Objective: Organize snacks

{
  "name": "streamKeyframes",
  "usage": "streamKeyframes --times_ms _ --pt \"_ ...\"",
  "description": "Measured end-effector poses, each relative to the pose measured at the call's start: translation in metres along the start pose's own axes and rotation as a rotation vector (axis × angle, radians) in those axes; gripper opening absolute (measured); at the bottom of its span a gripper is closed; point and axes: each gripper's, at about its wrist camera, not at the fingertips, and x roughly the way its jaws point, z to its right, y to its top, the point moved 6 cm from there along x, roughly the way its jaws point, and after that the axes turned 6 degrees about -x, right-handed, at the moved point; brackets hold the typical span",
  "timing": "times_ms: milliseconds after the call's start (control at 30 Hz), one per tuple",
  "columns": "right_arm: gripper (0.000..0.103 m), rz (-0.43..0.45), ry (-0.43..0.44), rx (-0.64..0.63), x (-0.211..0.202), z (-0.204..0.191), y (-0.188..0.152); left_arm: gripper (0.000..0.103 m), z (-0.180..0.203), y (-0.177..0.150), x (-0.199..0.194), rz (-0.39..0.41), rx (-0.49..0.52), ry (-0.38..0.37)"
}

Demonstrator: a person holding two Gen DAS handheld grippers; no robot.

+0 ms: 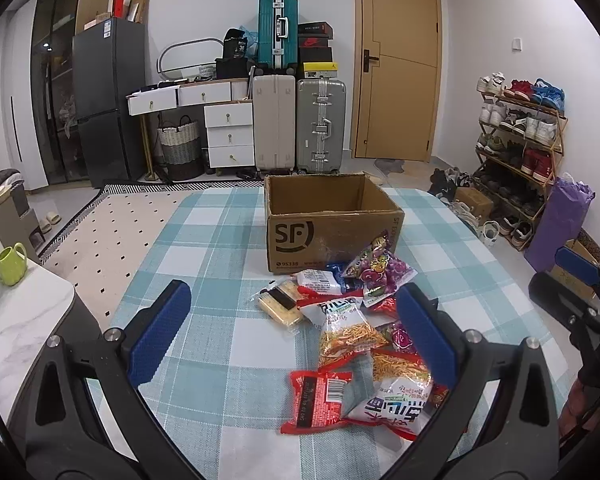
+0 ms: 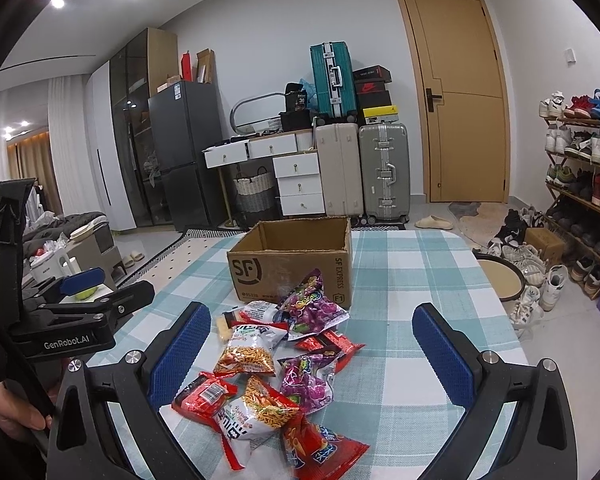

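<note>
The cardboard box [image 1: 332,224] stands open and looks empty on the checked counter [image 1: 204,240], and every snack lies in a loose heap just in front of it, on the near side. So the sorting is barely at its first step, as I judge it: nothing is in the box and nothing is held.

The left tongs [image 1: 292,332] are spread wide, hovering over the heap's left edge with no packet between the pads. The right tongs [image 2: 312,348] are spread wide too, above the heap's near end, gripping nothing.

Closest to the box lies a purple candy bag [image 2: 314,306], leaning against its front wall. A noodle-snack bag [image 2: 248,350] sits further out, and a red packet [image 1: 318,400] lies furthest from the box.

The next move likely calls for one pair to drop over a single packet at the heap's edge and close on it without dragging neighbours, since the bags overlap.

The left wrist view shows a pale cracker pack [image 1: 280,304] plainly at the heap's left side; the right wrist view shows only a sliver of it. The right view shows a hand [image 2: 14,410] holding the left tool.
</note>
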Motion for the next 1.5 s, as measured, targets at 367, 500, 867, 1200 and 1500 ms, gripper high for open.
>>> streamKeyframes --times_ms 367,500,867,1200,1500 --pt "0.103 0.000 0.001 0.000 0.000 -0.001 0.001 0.102 0.001 -0.001 0.004 -0.023 0.002 -0.022" --pt "0.103 -0.005 0.010 0.003 0.000 -0.002 0.000 0.103 0.001 -0.002 0.003 -0.024 0.000 -0.023" --pt "0.103 0.001 0.018 -0.009 -0.001 -0.004 -0.001 0.102 0.005 -0.007 0.007 -0.044 -0.007 -0.041" --pt "0.103 -0.046 0.053 -0.042 0.007 -0.004 -0.022 0.102 0.002 -0.011 0.010 -0.061 -0.008 -0.042" --pt "0.103 -0.254 0.152 -0.028 0.040 0.000 -0.090 0.102 -0.001 -0.026 0.027 -0.105 -0.005 -0.045"
